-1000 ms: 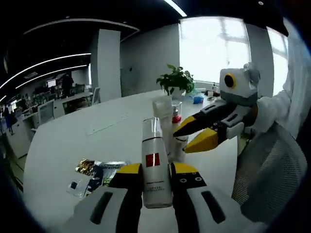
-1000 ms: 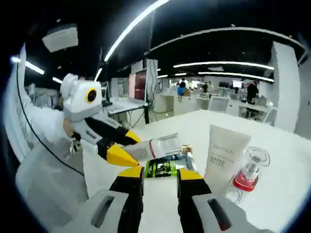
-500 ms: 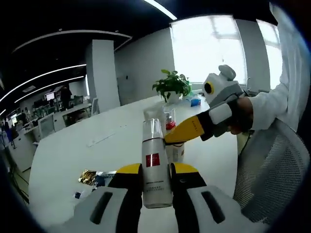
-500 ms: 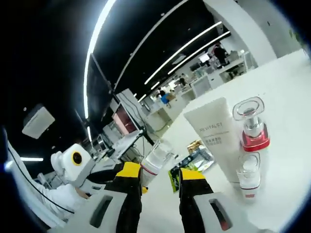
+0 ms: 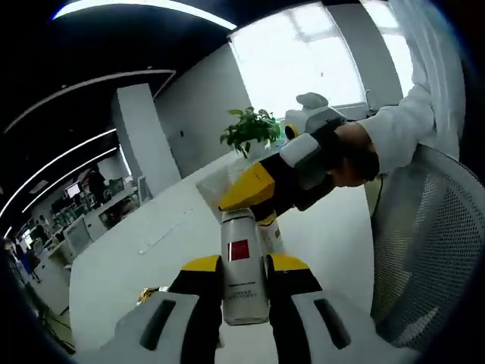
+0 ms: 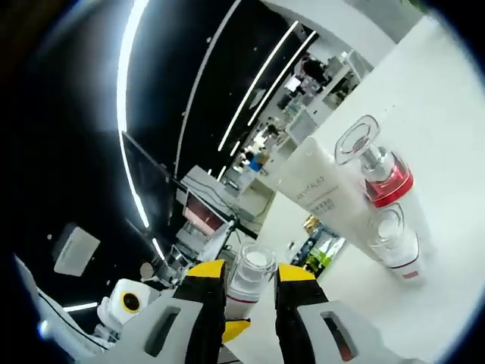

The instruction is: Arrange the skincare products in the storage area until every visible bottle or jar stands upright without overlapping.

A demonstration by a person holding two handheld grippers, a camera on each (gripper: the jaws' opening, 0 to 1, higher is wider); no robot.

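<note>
Left gripper (image 5: 244,267): jaws clamped on cylindrical frosted bottle (image 5: 242,277), red square label. Right gripper (image 6: 242,274): jaws astride its clear domed cap (image 6: 251,271), contact unclear. White matte tube (image 6: 327,199) behind.

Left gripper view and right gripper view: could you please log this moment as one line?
left gripper: shut on bottle | right gripper: around bottle cap | tube, two bottles: upright on table

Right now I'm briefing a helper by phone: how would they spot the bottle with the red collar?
Start in the right gripper view at the white table, then find the tall white squeeze tube. Beside it is the clear-capped bottle with a red collar; the short white bottle nearby has just a thin red line.
</note>
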